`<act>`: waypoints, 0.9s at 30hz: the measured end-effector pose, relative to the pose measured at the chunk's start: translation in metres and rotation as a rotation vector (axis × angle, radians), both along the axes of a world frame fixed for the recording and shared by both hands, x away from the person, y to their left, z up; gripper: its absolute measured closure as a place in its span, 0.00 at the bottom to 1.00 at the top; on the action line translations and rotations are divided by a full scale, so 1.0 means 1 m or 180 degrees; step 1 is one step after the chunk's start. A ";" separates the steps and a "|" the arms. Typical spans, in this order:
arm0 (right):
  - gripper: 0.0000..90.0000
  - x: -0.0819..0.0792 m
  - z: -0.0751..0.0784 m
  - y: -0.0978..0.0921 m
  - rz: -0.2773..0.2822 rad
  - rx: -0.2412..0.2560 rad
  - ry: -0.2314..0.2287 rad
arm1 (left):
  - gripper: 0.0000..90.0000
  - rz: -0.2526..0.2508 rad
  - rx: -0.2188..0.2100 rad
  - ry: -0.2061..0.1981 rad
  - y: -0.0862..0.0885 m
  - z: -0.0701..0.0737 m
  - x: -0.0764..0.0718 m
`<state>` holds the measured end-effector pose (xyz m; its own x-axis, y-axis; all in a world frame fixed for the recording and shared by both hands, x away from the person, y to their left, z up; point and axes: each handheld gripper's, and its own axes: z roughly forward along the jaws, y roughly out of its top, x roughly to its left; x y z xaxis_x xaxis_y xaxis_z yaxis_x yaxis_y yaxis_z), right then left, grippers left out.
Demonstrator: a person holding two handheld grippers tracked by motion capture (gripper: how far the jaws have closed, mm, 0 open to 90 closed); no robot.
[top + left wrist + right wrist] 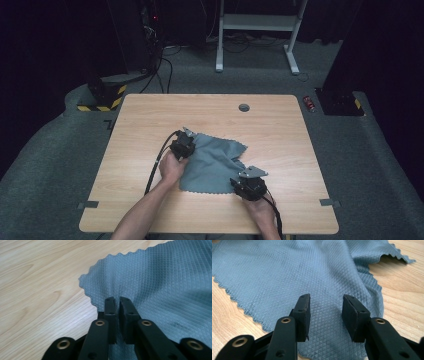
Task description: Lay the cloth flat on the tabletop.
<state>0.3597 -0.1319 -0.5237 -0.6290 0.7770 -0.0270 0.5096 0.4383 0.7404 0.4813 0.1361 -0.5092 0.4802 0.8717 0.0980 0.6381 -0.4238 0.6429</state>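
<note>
While the grey cloth [215, 162] is spread mid-frame on the table [150, 115], its upper-left edge is pinched by the left gripper [117, 301], jaws nearly closed. The right gripper [325, 305] is held wide over the lower-right part.

1. Left gripper [183, 145]: black body, grey three-cornered plate on top, black cable trailing.
2. Right gripper [248, 186]: matching black body, grey plate, black cable.
3. Both have black jaws with brass-coloured rivets.
4. Forearms bare, no sleeves.
</note>
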 end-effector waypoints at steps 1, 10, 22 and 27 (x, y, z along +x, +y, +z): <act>0.65 0.000 0.000 0.000 -0.0007 0.0004 0.0007 | 0.94 0.0015 0.0011 0.0002 0.002 0.000 0.000; 0.66 0.001 0.000 -0.001 0.0004 0.0024 0.0019 | 0.54 -0.0078 -0.0359 -0.0074 0.025 0.002 -0.037; 0.72 0.038 0.040 -0.008 -0.0217 0.0133 -0.0084 | 0.48 -0.0145 -0.0409 -0.0196 0.046 -0.013 -0.084; 0.69 0.072 0.038 0.001 -0.0378 0.0157 0.0077 | 0.45 -0.0114 -0.0521 -0.0296 0.050 -0.018 -0.086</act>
<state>0.4321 -0.1310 -0.4860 -0.5326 0.8459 0.0272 0.5736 0.3371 0.7466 0.3950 0.1858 -0.5269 0.5066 0.8622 0.0017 0.5592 -0.3300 0.7605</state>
